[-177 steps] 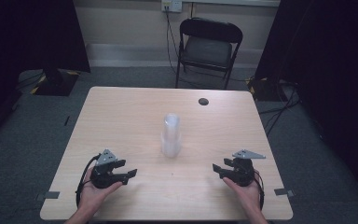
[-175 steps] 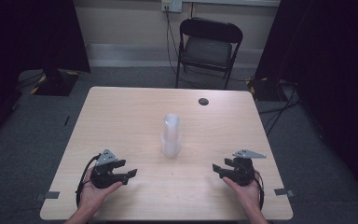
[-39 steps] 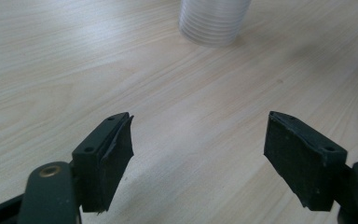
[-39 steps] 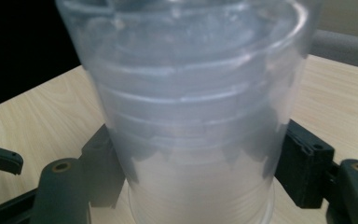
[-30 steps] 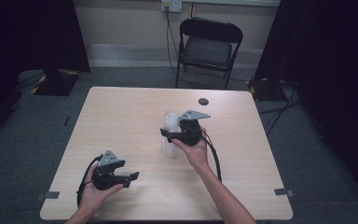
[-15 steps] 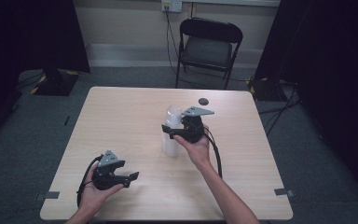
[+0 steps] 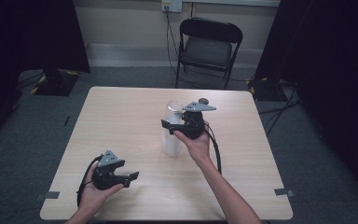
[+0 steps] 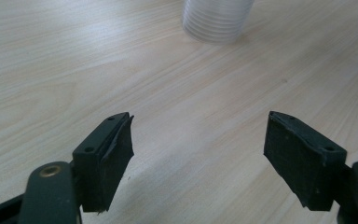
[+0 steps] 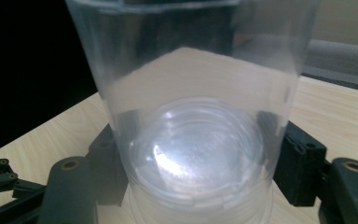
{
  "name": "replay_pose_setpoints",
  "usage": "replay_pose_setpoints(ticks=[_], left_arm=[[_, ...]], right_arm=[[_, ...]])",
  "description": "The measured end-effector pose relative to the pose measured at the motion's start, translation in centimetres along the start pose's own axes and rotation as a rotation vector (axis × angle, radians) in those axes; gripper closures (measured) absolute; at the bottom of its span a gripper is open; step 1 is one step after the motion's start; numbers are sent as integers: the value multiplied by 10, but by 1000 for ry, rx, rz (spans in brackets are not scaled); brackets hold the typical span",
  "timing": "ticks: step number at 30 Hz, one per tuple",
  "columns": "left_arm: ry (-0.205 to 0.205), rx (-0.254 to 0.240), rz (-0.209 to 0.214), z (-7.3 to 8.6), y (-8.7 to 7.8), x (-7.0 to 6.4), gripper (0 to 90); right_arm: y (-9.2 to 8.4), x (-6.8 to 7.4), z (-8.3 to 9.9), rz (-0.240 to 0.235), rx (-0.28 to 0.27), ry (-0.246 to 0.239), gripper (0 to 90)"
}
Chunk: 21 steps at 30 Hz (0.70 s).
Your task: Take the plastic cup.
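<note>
Right claw [image 7: 168,127] has just closed around the stacked clear cups [image 7: 172,140].

I am seeing my right gripper [image 9: 193,182] jaws closing against a clear plastic cup [image 9: 193,116] filling frame centre, pads touching both sides.

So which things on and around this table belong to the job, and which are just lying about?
In the job:
- stack of clear cups
- right hand-held gripper, jaws just closing around the top cup

Lying about:
- small dark disc
- folding chair
- left hand-held gripper, open, idle
</note>
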<state>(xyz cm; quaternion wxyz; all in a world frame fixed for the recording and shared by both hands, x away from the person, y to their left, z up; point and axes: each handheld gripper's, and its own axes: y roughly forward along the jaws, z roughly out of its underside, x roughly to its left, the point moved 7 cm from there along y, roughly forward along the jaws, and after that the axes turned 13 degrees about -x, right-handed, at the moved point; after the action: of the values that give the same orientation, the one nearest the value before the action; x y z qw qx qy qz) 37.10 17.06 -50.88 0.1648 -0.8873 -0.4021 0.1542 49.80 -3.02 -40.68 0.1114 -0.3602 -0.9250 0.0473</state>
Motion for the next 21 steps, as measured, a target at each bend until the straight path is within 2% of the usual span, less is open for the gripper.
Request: replay_pose_setpoints(ticks=[7, 11, 15, 18, 19, 20, 21], left_arm=[[-4, -9, -2, -1, 0, 0, 236], [-16, -36, -30, -4, -5, 6, 236], [-33, -33, -42, -3, -6, 10, 238], [-40, -24, -34, -2, -5, 9, 257], [-70, -17, -12, -1, -5, 8, 257], [-79, -14, -7, 0, -4, 7, 258], [-70, -11, -4, 1, -3, 7, 260]], right_arm=[[-2, -1, -4, 5, -8, 16, 321], [-3, -1, -10, 1, -13, 17, 328], [-4, 1, -15, 3, -22, 14, 330], [-4, 1, -17, 4, -26, 18, 329], [-5, 0, -18, 14, -24, 14, 329], [-5, -1, -18, 12, -25, 17, 328], [-6, -1, -19, 8, -30, 25, 329]])
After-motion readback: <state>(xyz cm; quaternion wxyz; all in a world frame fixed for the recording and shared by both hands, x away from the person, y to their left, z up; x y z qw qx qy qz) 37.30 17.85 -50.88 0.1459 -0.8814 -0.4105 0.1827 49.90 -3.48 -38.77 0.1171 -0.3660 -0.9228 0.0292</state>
